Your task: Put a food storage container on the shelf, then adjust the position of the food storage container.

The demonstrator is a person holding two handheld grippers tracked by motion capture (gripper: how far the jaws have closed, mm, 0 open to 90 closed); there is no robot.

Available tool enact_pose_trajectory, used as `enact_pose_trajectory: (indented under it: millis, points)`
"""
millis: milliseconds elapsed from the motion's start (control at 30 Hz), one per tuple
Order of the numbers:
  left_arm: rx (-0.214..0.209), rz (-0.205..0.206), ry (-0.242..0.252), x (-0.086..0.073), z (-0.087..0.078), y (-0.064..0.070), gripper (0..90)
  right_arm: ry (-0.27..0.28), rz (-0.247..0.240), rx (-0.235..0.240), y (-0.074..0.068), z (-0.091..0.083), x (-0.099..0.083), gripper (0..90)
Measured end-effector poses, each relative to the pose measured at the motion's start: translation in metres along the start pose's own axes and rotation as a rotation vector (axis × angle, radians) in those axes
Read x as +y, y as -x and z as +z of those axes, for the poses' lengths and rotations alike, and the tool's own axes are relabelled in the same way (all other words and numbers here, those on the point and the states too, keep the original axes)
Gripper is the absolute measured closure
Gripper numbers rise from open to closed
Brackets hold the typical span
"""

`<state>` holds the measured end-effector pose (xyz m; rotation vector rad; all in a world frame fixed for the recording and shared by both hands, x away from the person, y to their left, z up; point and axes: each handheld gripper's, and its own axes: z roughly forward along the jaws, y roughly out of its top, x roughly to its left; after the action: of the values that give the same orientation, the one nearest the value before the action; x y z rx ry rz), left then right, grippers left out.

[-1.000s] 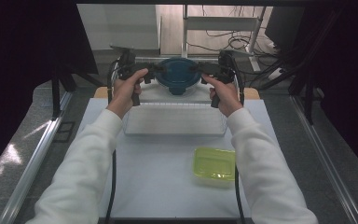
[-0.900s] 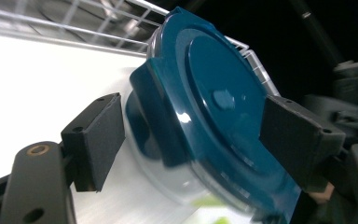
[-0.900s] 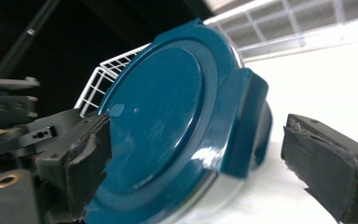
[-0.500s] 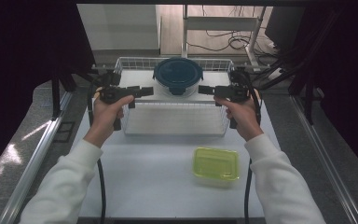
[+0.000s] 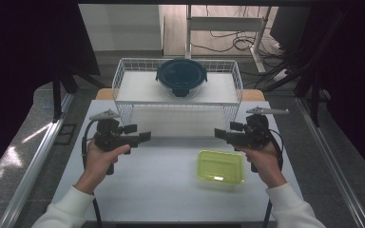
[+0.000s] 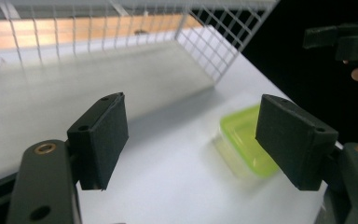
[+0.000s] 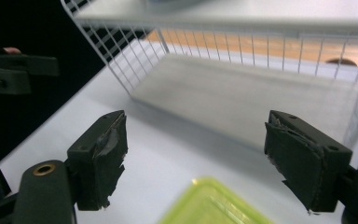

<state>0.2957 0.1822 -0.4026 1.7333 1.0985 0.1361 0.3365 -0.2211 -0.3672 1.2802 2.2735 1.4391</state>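
On the bench (image 5: 138, 190), in front of the white wire rack (image 5: 123, 90), both claws hang clear of everything. My left claw (image 5: 145, 137) is spread wide with nothing between its pads, and my right claw (image 5: 220, 133) is likewise spread and empty; the two point inward at each other across the bare middle. The yellow-green container (image 5: 220, 166) lies flat on the bench just beside and below my right hand (image 5: 261, 159), while the dark round lidded bowl (image 5: 181, 76) sits on top of the rack, well apart from both claws.

I judge the container to be the thing nearest to hand, so the step is to reach for it. To do that well I'd tilt the right claw down and turn it so the pads straddle one short edge of the container, keeping the spread as it is until the rim sits between them. It looks like light, slick plastic, so I'd close slowly to avoid skating it across the bench.

My left hand (image 5: 100, 156) grips its handle level, forearm angled in from the lower left; the right forearm comes in from the lower right, wrist roughly level.
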Motion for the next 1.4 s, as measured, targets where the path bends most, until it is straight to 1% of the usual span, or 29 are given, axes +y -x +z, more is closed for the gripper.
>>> enact_pose_trajectory:
  millis: [33,67,100,133,167,200,233,267,300,333,433,500,533,567,600,733,867,967,1067,1167,1267,1400]
  points:
    - [0.000,0.000,0.000,0.000,0.000,0.000,24.7,0.000,0.000,0.000,0.000,0.000,0.000,21.4]
    - [-0.005,0.012,-0.014,-0.011,-0.001,0.004,24.6,-0.009,-0.007,-0.005,-0.001,-0.002,-0.012,22.0]
    - [-0.001,0.017,-0.019,-0.016,-0.001,0.005,24.7,-0.015,-0.010,-0.010,-0.002,-0.003,-0.017,22.0]
    - [-0.001,0.017,-0.019,-0.016,-0.001,0.005,24.7,-0.021,-0.015,-0.013,-0.002,-0.003,-0.022,22.1]
    - [0.004,0.021,-0.024,-0.021,-0.001,0.007,24.7,-0.021,-0.015,-0.013,-0.002,-0.003,-0.022,22.1]
    - [0.020,0.025,-0.035,-0.031,0.001,0.008,24.9,-0.034,-0.027,-0.018,-0.003,-0.003,-0.032,22.2]
    - [0.027,0.032,-0.051,-0.035,0.003,0.009,25.0,-0.039,-0.027,-0.018,-0.004,-0.004,-0.037,22.3]
    - [0.031,0.033,-0.067,-0.039,0.005,0.008,25.0,-0.047,-0.024,-0.012,-0.004,-0.004,-0.041,22.5]
    - [0.031,0.033,-0.067,-0.039,0.005,0.008,25.0,-0.047,-0.024,-0.012,-0.004,-0.004,-0.041,22.5]
    - [0.034,0.029,-0.081,-0.046,0.007,0.008,25.0,-0.056,-0.023,-0.006,-0.005,-0.005,-0.047,22.6]
    - [0.051,0.040,-0.104,-0.053,0.009,0.009,25.1,-0.070,-0.026,-0.001,-0.005,-0.007,-0.056,24.1]
    - [0.054,0.039,-0.115,-0.055,0.011,0.010,25.1,-0.101,-0.041,0.007,-0.005,-0.003,-0.061,24.6]
    - [0.054,0.039,-0.115,-0.055,0.011,0.010,25.1,-0.101,-0.041,0.007,-0.005,-0.003,-0.061,24.6]
    - [0.057,0.048,-0.118,-0.056,0.012,0.011,25.1,-0.115,-0.044,-0.008,-0.004,0.000,-0.063,24.6]
    - [0.056,0.048,-0.118,-0.056,0.012,0.012,25.1,-0.121,-0.040,-0.004,-0.003,0.001,-0.064,24.6]
    - [0.056,0.050,-0.116,-0.056,0.012,0.012,25.1,-0.120,-0.039,-0.009,-0.002,0.001,-0.064,24.9]
    - [0.066,0.050,-0.125,-0.056,0.015,0.009,25.2,-0.109,-0.044,-0.019,-0.001,0.000,-0.061,25.6]
    - [0.066,0.049,-0.127,-0.057,0.018,0.010,25.0,-0.115,-0.044,-0.021,-0.001,0.001,-0.061,25.7]
    - [0.068,0.064,-0.135,-0.058,0.019,0.012,24.6,-0.123,-0.043,-0.029,0.001,0.002,-0.062,25.8]
    - [0.067,0.062,-0.133,-0.058,0.019,0.012,24.4,-0.123,-0.042,-0.033,0.001,0.002,-0.062,26.1]
    - [0.077,0.066,-0.139,-0.058,0.020,0.009,24.4,-0.128,-0.048,-0.040,0.003,0.002,-0.062,28.2]
    - [0.075,0.061,-0.145,-0.059,0.020,0.009,24.4,-0.126,-0.053,-0.047,0.004,0.001,-0.062,31.6]
